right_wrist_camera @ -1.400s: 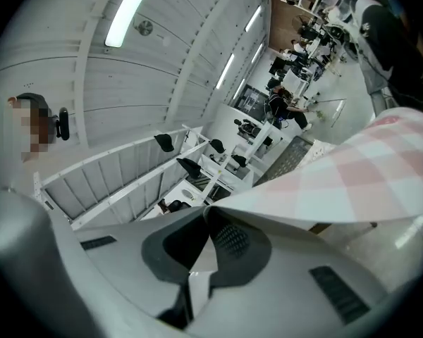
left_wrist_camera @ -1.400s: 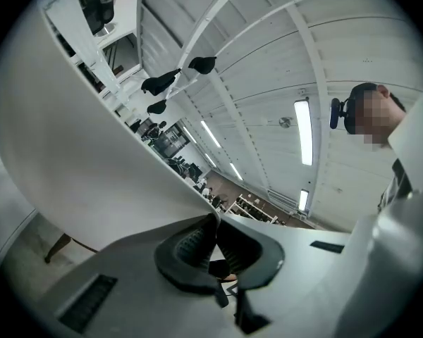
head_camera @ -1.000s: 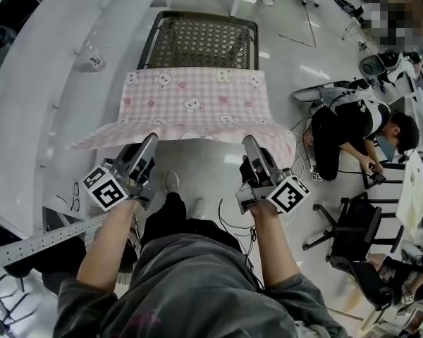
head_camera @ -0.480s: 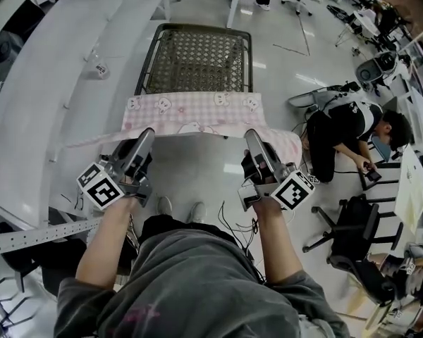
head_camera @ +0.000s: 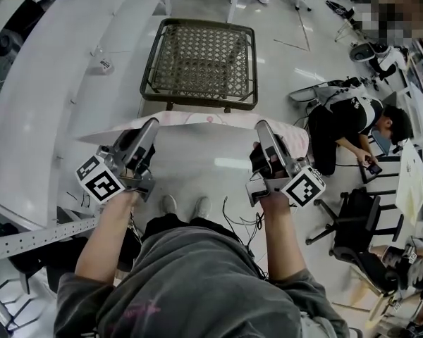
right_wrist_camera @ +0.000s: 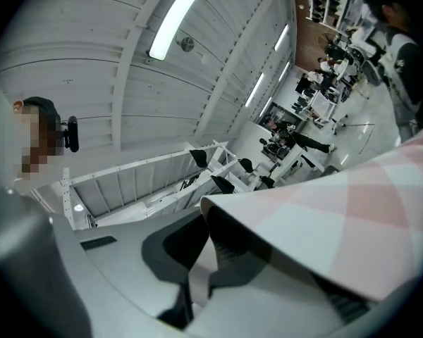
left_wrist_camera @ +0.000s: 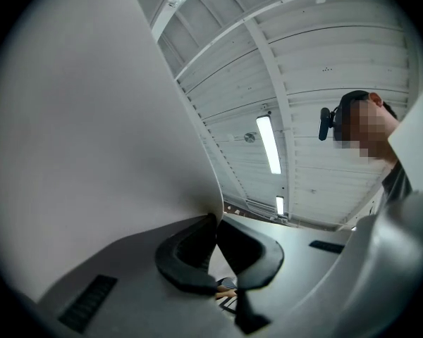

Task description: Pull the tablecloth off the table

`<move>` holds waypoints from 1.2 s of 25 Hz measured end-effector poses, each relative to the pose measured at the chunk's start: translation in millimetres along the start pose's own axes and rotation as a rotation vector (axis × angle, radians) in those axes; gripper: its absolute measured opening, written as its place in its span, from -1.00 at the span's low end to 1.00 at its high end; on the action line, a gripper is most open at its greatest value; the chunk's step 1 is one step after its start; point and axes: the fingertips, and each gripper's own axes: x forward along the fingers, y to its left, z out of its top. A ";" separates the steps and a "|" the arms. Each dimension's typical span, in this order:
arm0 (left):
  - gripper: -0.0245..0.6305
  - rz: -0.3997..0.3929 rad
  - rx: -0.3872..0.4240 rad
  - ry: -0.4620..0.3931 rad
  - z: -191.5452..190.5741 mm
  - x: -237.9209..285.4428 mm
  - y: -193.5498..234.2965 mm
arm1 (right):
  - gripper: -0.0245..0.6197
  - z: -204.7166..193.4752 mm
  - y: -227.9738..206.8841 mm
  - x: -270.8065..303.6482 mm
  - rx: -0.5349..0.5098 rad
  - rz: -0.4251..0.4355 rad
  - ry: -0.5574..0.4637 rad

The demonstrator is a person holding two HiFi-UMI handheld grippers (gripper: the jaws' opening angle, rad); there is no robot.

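Two grippers, left [head_camera: 149,125] and right [head_camera: 264,127], reach out side by side in front of the person. Each has its jaws pinched together on the near edge of the cloth [head_camera: 204,118]. Gripping it at two points set well apart keeps the pink-checked sheet spread as a flat band between them, so it is held in the air above the floor and not left to drag. Just beyond its far edge stands the table [head_camera: 146,62], its woven mesh top bare. The cloth seems to lie clear of the table, as the task wants. Farther off on the right, a person [head_camera: 352,122] crouches on the floor.
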 end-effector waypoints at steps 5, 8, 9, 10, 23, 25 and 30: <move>-0.93 -0.034 0.012 -0.008 23.7 -8.3 -7.0 | -0.91 2.9 26.4 5.8 -0.033 -0.007 -0.023; -0.93 -0.054 0.014 -0.016 36.5 -11.6 -7.3 | -0.91 2.6 40.7 11.9 -0.046 0.007 -0.031; -0.93 -0.060 0.013 -0.019 40.1 -12.3 -6.3 | -0.91 2.0 42.8 13.6 -0.046 0.006 -0.035; -0.93 -0.065 0.012 -0.022 43.4 -13.5 -4.6 | -0.91 0.7 44.7 15.8 -0.047 0.005 -0.039; -0.93 -0.110 0.034 -0.041 76.1 -11.4 17.5 | -0.91 -0.5 54.6 46.5 -0.087 -0.005 -0.064; -0.93 -0.110 0.032 -0.043 77.1 -9.1 19.4 | -0.91 1.4 55.5 49.9 -0.091 0.007 -0.065; -0.93 -0.105 0.026 -0.047 76.0 -7.7 21.3 | -0.91 3.3 52.8 51.9 -0.097 0.008 -0.063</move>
